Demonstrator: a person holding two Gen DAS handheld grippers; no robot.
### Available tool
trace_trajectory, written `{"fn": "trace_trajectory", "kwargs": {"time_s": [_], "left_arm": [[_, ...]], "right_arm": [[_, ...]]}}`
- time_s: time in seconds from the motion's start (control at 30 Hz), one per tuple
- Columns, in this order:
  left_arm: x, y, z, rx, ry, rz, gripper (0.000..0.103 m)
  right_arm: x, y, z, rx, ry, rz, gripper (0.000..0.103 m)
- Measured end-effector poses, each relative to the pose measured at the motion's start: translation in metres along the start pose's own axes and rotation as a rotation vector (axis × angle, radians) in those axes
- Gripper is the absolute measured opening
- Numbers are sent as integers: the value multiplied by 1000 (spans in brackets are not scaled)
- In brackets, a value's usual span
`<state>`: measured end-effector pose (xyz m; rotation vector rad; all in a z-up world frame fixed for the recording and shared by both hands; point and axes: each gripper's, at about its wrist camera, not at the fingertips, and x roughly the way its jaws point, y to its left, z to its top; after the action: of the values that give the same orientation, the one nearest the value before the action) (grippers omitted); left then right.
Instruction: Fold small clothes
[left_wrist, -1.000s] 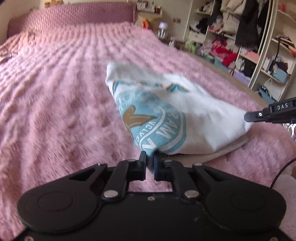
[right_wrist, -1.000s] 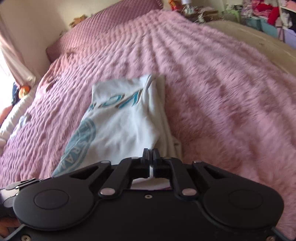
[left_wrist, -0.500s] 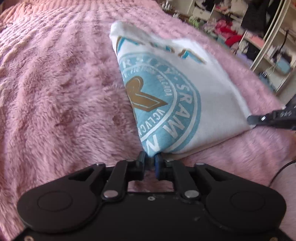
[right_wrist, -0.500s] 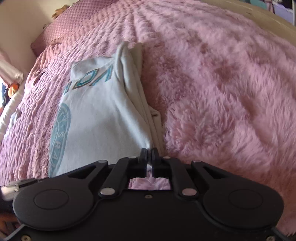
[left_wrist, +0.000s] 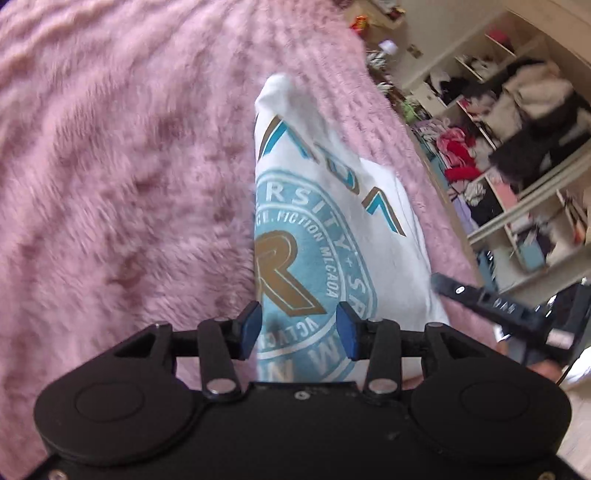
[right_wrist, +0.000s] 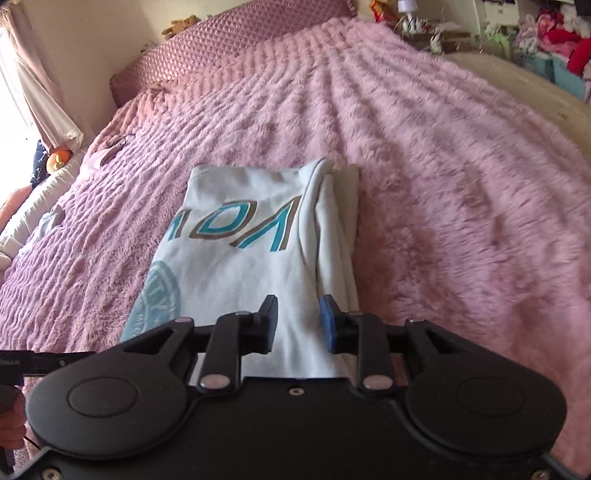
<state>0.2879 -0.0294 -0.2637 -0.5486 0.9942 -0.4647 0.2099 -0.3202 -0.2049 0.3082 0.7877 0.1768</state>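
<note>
A folded white cotton T-shirt with a teal and gold printed crest (left_wrist: 325, 236) lies flat on the fluffy pink ribbed bedspread (left_wrist: 122, 177). The left gripper (left_wrist: 298, 329) is released above its round emblem; the right gripper (right_wrist: 298, 322) is likewise spread, and its view alone shows stacked folded edges. The left view alone shows cluttered white open shelves (left_wrist: 517, 155); the right, a quilted mauve headboard (right_wrist: 229, 44).

One white T-shirt (right_wrist: 236, 269) with a teal and brown print lies folded on one pink fuzzy blanket (right_wrist: 443, 184). Two grippers show, the left gripper (left_wrist: 299, 330) and the right gripper (right_wrist: 297, 325), each with two fingers spread apart. One pink headboard (right_wrist: 229, 48) stands behind.
</note>
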Motion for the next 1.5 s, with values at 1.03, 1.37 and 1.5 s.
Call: {"fn": "trace_trajectory", "kwargs": {"time_s": [1.03, 1.37, 1.5], "left_arm": [[84, 6, 136, -3, -125, 36, 59], [143, 16, 188, -121, -122, 27, 59], [162, 31, 205, -230, -137, -17, 69]], "right_arm": [[81, -4, 97, -35, -154, -66, 33], [130, -11, 104, 7, -53, -80, 33], [133, -12, 103, 6, -52, -64, 13]]}}
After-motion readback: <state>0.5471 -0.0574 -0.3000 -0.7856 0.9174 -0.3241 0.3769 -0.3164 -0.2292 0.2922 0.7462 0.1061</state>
